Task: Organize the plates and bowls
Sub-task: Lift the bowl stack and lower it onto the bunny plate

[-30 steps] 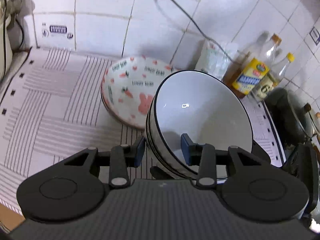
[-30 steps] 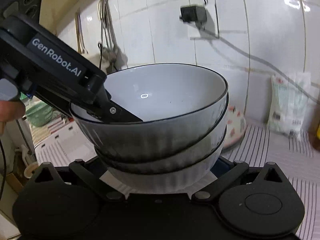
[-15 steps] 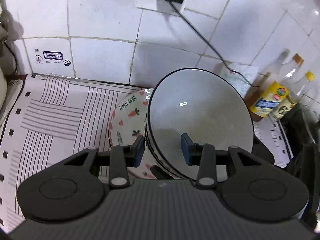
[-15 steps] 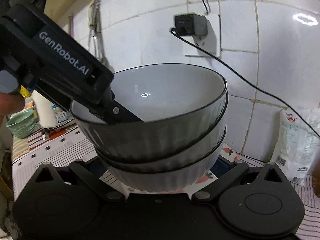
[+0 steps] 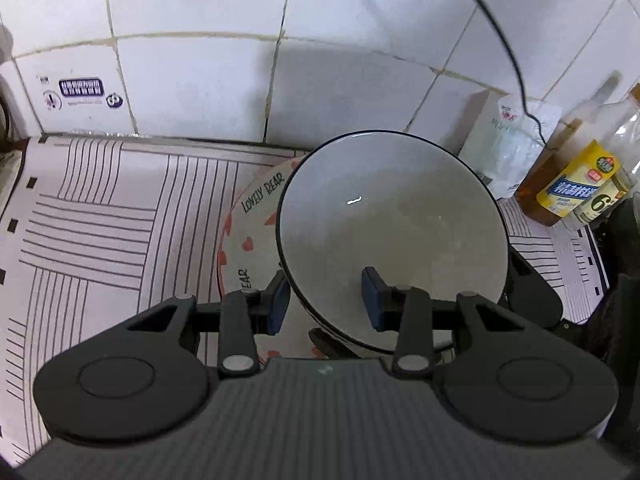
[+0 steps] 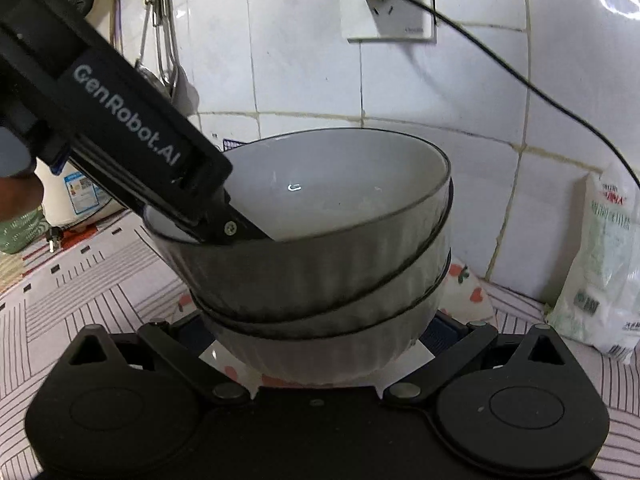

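Observation:
A stack of three grey ribbed bowls (image 5: 392, 224) (image 6: 320, 276) with black rims hangs just above a white bowl printed with "LOVELY BEAR" and hearts (image 5: 250, 220) (image 6: 468, 284), covering most of it. Whether the two touch, I cannot tell. My left gripper (image 5: 325, 300) is shut on the stack's near rim, one blue pad (image 5: 370, 300) inside the top bowl and the other outside; its finger (image 6: 240, 232) reaches in over the rim from the left. My right gripper (image 6: 316, 336) is shut on the lowest bowl's base, which hides its fingertips.
A striped mat (image 5: 100, 232) covers the counter up to the tiled wall. A white bag (image 6: 600, 264) and oil bottles (image 5: 576, 176) stand at the right. A black cable (image 6: 520, 76) runs from a wall socket. Utensils (image 6: 160, 40) hang at the left.
Both grippers carried the bowl stack toward the wall and slightly down, over the printed bowl, which is now mostly covered. The grips have not changed.

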